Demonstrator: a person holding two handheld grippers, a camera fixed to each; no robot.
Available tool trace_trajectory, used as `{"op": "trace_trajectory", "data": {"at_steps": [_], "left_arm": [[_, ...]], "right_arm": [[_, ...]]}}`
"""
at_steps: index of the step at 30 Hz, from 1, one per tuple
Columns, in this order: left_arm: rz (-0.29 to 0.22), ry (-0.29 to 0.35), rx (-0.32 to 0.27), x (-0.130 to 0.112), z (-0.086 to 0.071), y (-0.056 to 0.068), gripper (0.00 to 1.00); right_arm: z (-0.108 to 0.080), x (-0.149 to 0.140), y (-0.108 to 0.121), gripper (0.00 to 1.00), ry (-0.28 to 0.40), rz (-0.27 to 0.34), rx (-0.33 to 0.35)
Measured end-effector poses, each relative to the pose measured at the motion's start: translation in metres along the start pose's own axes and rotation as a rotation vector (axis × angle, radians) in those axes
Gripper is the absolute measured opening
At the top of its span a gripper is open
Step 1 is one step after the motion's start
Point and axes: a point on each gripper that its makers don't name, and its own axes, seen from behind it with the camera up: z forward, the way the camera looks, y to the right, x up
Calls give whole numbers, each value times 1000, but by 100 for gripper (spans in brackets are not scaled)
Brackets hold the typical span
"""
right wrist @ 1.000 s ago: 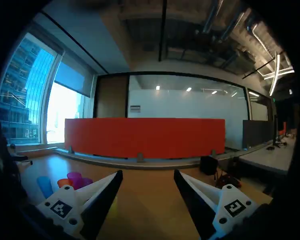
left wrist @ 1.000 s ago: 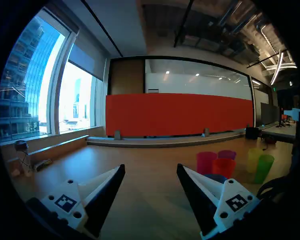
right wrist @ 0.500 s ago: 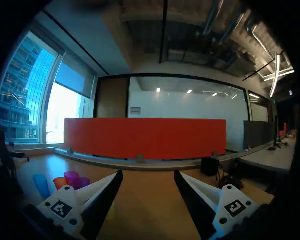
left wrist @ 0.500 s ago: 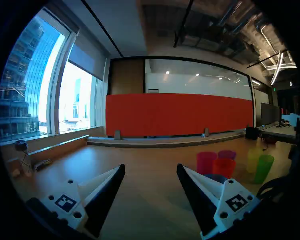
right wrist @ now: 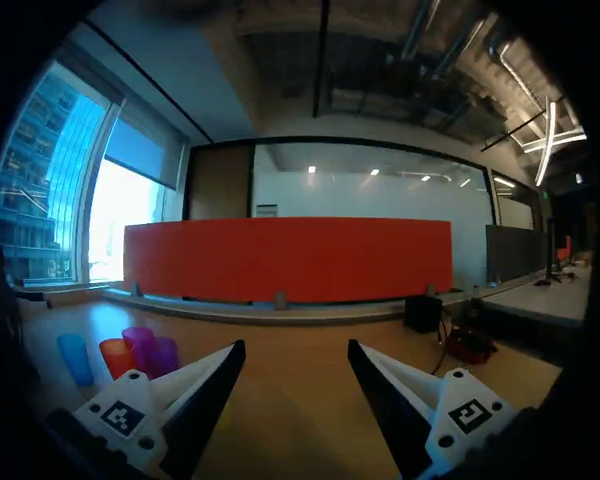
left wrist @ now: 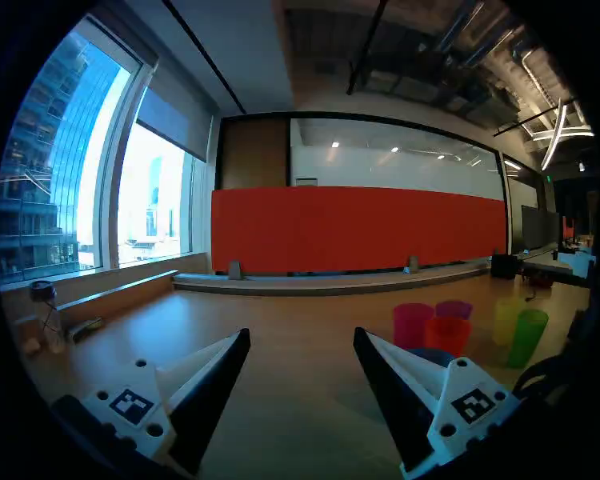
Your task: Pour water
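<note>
Left gripper (left wrist: pixel 301 333), right gripper (right wrist: pixel 296 345), both spread empty, six coloured cups (left wrist: pixel 448 334), wooden surface (left wrist: pixel 300 424)

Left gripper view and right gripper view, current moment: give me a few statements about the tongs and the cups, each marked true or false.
1. The left tongs are open and hold nothing. True.
2. The right tongs are shut on the blue cup. False: they are open and empty, and the blue cup stands on the wooden table, apart from them.
3. In the left gripper view, a green cup stands beside a yellow cup. True.
4. The green cup and the yellow cup lie on their sides. False: both stand upright.
</note>
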Motion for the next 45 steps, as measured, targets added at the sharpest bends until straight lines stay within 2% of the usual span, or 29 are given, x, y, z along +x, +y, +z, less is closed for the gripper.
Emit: {"op": "trace_trajectory", "data": {"at_steps": [5, 17, 45], "left_arm": [[0, 0, 0, 0, 0, 0, 96], [0, 0, 0, 0, 0, 0, 96], [0, 0, 0, 0, 1, 0, 96]], "right_arm": [[0, -6, 8, 99, -4, 16, -18], [0, -25, 15, 99, -40, 5, -30], [-1, -28, 11, 99, -56, -10, -29]]}}
